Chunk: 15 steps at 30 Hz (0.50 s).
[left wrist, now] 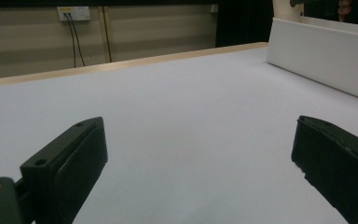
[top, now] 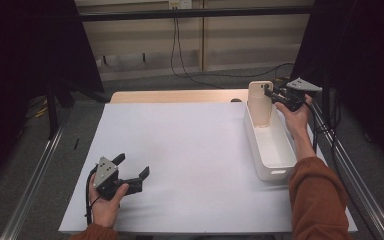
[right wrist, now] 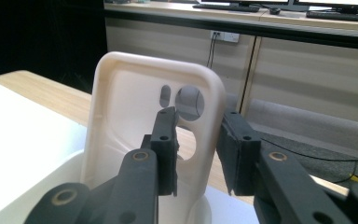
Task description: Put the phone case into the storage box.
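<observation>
Over at the far right of the table (top: 180, 150), the right gripper (top: 269, 92) is level with the top of a cream phone case (top: 260, 102) that stands upright in the far end of a long white bin (top: 275, 165). Seen from the right gripper view, the phone case (right wrist: 140, 116) faces the camera with its hollow inner side, camera cut-outs near the top, and its right edge sits between the two black jaws of the right gripper (right wrist: 198, 149). One jaw lies inside the case and the other outside it, with a narrow gap showing between the outer pad and the case edge, so the pads straddle the edge without pressing on it. Only the case's lower end sits inside the white bin (right wrist: 37, 186).

Near the front left of the table, the left gripper (top: 132, 167) rests low over the bare white surface, its jaws spread wide with nothing between them. Between those spread jaws of the left gripper (left wrist: 200, 158), the left gripper view shows the white bin (left wrist: 321, 58) well apart, at the far right.
</observation>
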Each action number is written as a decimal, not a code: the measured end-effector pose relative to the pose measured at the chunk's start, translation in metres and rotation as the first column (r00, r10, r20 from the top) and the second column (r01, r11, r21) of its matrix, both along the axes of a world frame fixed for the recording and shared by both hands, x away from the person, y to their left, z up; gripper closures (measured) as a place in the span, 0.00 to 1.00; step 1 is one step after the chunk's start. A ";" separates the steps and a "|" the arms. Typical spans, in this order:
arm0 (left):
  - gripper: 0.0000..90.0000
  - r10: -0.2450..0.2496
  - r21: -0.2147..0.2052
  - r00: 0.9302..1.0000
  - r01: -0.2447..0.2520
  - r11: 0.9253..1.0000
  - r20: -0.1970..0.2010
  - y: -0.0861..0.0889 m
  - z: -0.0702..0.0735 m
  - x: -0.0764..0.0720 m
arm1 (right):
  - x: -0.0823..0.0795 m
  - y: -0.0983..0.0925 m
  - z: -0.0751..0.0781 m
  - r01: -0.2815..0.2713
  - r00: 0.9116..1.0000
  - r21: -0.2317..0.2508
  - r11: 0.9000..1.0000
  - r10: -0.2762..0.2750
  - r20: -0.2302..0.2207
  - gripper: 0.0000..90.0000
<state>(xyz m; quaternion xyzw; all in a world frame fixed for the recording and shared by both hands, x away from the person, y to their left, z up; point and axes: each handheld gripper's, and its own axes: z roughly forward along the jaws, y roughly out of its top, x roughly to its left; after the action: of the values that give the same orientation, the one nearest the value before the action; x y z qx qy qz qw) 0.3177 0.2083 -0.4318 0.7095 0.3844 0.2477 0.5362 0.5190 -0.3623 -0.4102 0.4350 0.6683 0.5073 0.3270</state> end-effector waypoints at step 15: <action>0.04 -0.006 -0.011 1.000 0.006 1.000 0.012 0.001 0.001 0.000 | -0.005 -0.003 0.003 0.023 1.000 0.035 0.999 -0.023 0.009 0.57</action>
<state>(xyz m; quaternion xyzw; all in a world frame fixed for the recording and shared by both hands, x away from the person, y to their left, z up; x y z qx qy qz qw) 0.3176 0.2091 -0.4307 0.7062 0.3804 0.2482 0.5432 0.5144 -0.3650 -0.4074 0.4459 0.6528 0.5171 0.3280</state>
